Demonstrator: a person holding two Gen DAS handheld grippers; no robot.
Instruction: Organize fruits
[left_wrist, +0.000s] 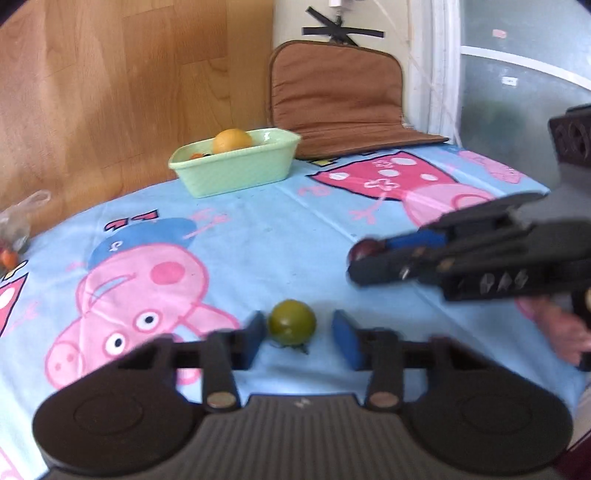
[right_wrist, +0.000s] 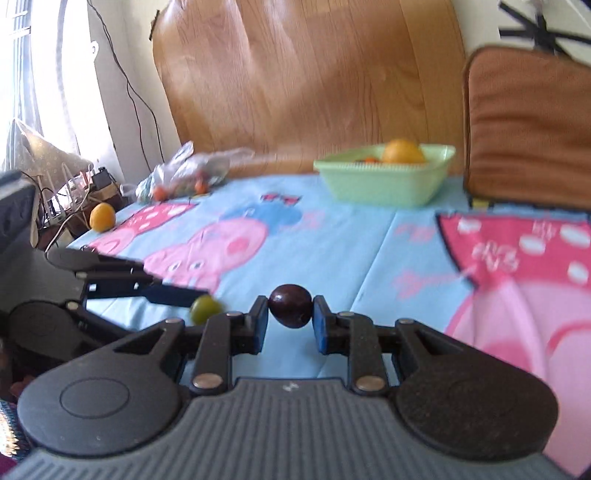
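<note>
My left gripper (left_wrist: 298, 334) is open, its blue pads either side of a small green fruit (left_wrist: 291, 322) that lies on the cartoon tablecloth, with gaps on both sides. My right gripper (right_wrist: 290, 320) is shut on a dark purple fruit (right_wrist: 290, 305) and holds it above the cloth. From the left wrist view, the right gripper (left_wrist: 364, 254) comes in from the right with the purple fruit (left_wrist: 364, 249) at its tip. A pale green basket (left_wrist: 236, 162) at the far side holds an orange (left_wrist: 232, 140) and smaller fruit. The right wrist view also shows the basket (right_wrist: 384, 181) and the green fruit (right_wrist: 204, 309).
A brown cushion (left_wrist: 338, 96) leans behind the basket. A wooden board (left_wrist: 129, 85) stands at the back left. A clear plastic bag (right_wrist: 184, 173) with small fruits and a loose orange (right_wrist: 102, 217) lie at the table's far left edge.
</note>
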